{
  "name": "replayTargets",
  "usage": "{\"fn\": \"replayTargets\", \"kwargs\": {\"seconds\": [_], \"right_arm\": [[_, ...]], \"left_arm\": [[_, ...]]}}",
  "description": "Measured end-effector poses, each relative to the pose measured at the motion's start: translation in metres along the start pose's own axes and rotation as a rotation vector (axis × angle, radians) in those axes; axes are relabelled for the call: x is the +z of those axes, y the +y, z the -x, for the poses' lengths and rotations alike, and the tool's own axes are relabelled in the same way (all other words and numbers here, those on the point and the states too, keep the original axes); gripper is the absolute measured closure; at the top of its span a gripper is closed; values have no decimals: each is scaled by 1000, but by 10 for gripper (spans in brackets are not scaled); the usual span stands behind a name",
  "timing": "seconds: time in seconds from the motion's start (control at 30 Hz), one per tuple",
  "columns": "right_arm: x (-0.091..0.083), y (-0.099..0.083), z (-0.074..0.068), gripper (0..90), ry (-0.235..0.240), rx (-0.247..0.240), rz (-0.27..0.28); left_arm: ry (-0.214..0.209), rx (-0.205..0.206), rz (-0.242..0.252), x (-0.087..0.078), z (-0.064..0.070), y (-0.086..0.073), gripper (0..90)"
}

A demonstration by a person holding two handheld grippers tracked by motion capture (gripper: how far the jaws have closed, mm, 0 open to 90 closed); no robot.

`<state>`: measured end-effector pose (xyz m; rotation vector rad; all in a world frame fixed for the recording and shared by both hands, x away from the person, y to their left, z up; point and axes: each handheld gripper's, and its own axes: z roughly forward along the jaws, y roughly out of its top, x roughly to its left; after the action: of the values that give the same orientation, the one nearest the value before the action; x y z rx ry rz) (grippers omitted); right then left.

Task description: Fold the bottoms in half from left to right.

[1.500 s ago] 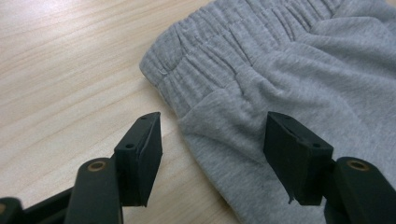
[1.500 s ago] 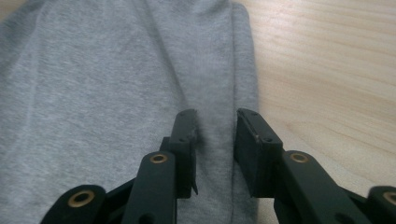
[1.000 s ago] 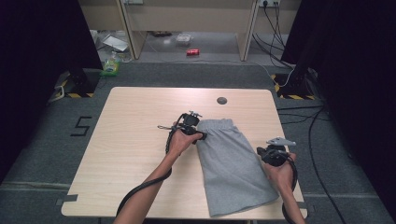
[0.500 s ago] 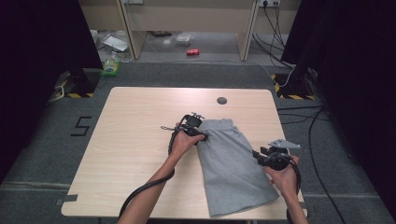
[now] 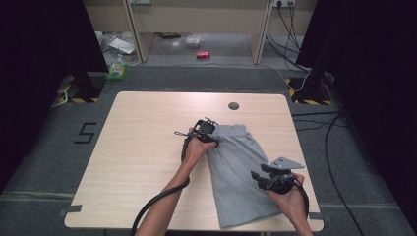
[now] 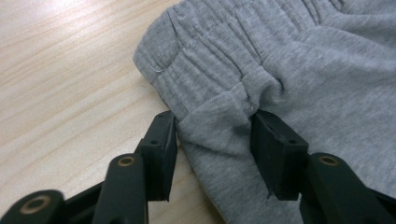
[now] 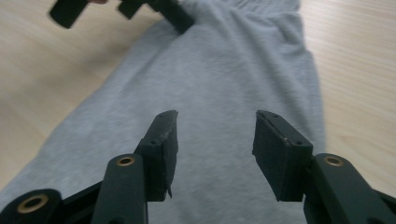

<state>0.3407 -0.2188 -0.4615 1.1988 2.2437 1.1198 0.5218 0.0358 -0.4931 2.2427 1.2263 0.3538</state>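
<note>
- Grey cotton shorts [image 5: 241, 169] lie flat on the wooden table [image 5: 147, 147], right of its middle, with the elastic waistband [image 6: 219, 56] at the far end and the leg hem reaching the table's near edge at about 5 o'clock.
- At the waistband's near-left corner, roughly 12 o'clock from the person, the left gripper [image 5: 205, 132] rests low on the table, held in the left hand [image 5: 195, 147].
- From the left gripper view, its jaws stand apart, one on either side of a raised fold of cloth [image 6: 219, 126] just below the waistband; the fold touches both pads but is not pinched flat.
- Near the right edge of the shorts, at about 4 o'clock on the table, the right gripper [image 5: 258, 178] sits in the right hand [image 5: 290, 201].
- From the right gripper view, its jaws are wide apart above the flat grey cloth [image 7: 219, 93], holding nothing.
- A small dark round hole [image 5: 233, 105] sits in the table's far side, at 12 o'clock from the shorts, well apart from them.
</note>
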Motion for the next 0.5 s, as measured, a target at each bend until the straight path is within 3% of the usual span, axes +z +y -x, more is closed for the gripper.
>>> {"fn": "replayTargets", "kwargs": {"seconds": [0.5], "right_arm": [[-1,-24,-67,467,149,-84,-58]], "left_arm": [[-5,7,-15,0,-1,3,591]]}}
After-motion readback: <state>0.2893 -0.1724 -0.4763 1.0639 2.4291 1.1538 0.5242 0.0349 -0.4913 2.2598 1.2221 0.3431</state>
